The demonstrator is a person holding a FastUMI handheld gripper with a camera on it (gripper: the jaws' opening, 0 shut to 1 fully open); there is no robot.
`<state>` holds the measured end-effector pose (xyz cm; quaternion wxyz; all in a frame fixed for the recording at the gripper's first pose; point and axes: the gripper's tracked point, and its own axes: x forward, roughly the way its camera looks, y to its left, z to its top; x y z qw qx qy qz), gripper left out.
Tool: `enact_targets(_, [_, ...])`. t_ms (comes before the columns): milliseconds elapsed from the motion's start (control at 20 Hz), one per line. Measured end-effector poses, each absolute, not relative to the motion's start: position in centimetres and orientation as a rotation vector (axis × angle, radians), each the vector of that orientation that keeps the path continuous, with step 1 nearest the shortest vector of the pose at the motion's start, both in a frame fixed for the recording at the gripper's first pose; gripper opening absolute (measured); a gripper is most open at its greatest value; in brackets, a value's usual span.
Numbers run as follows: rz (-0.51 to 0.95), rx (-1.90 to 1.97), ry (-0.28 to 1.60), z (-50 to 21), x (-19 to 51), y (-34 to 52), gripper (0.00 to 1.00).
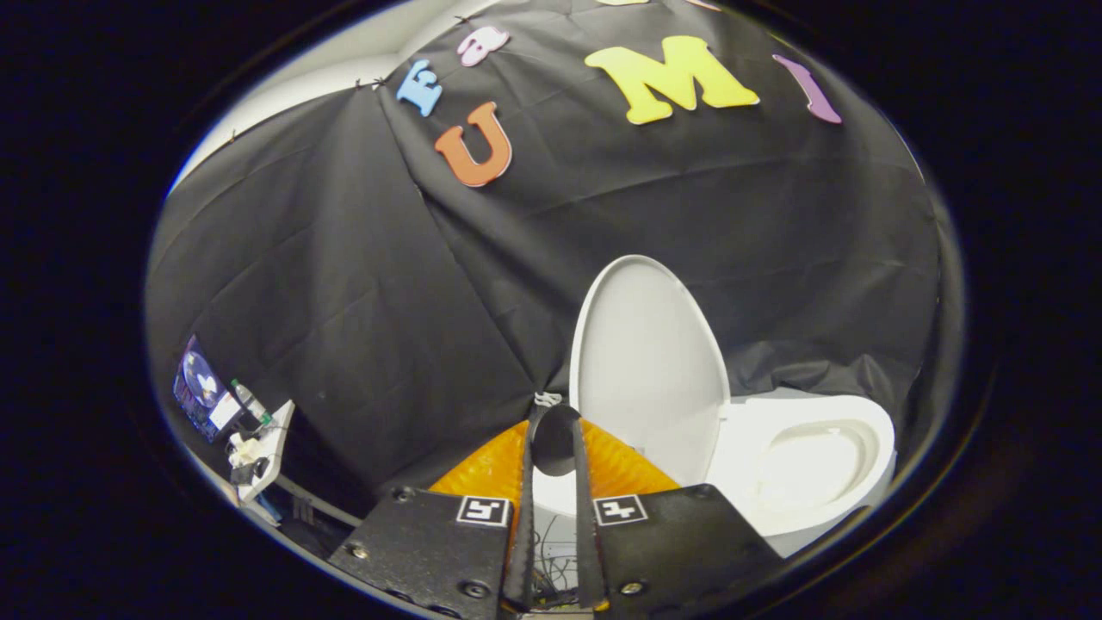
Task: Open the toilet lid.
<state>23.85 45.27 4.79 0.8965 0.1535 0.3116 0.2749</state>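
Nearest to us, the gripper [554, 422] shows its two black finger mounts, each carrying a square black-and-white marker. Its two thin dark fingers [522, 517] run forward close together, with only a narrow slot between them, and their tips meet at the far end. We record the tongs as pressed together, with nothing pinched between them. A dark rounded piece sits at the tips; we cannot tell what it is. Through the slot we see a tangle of thin wires below, too small to describe further.

Just behind the fingers we note an orange ribbed surface [491, 469], spreading to both sides of them. Its nature is unclear.

Ahead of the fingertips and off to their right stands the white toilet [801, 465]. Its toilet lid [650, 362] is raised, standing near upright with its inner face turned our way, its lower edge at the back of the bowl. The seat ring [814, 452] lies down on the bowl, and the opening of the bowl is exposed. The fingers are apart from the lid, touching neither it nor the seat.

Well off to the left of the fingers, we observe a small white shelf [267, 448] with a bottle [250, 400] and other small items on it, too small to identify.

Beyond everything hangs the black cloth wall [362, 284] of the booth, creased and draped, closing in behind the toilet.
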Motion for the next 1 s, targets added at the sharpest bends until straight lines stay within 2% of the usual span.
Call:
enact_targets(150, [0.589,0.356,0.666,4.5,23.7,45.5,0.32])
enact_targets(300, [0.602,0.427,0.703,4.9,23.1,44.4,0.45])
enact_targets(550, [0.578,0.421,0.667,5.9,20.4,41.0,0.51])
enact_targets(800, [0.524,0.324,0.575,8.6,17.2,34.9,0.85])
enact_targets(900, [0.485,0.277,0.521,9.6,16.0,32.1,0.91])
enact_targets(1000, [0.451,0.249,0.466,10.2,14.8,29.2,0.91])
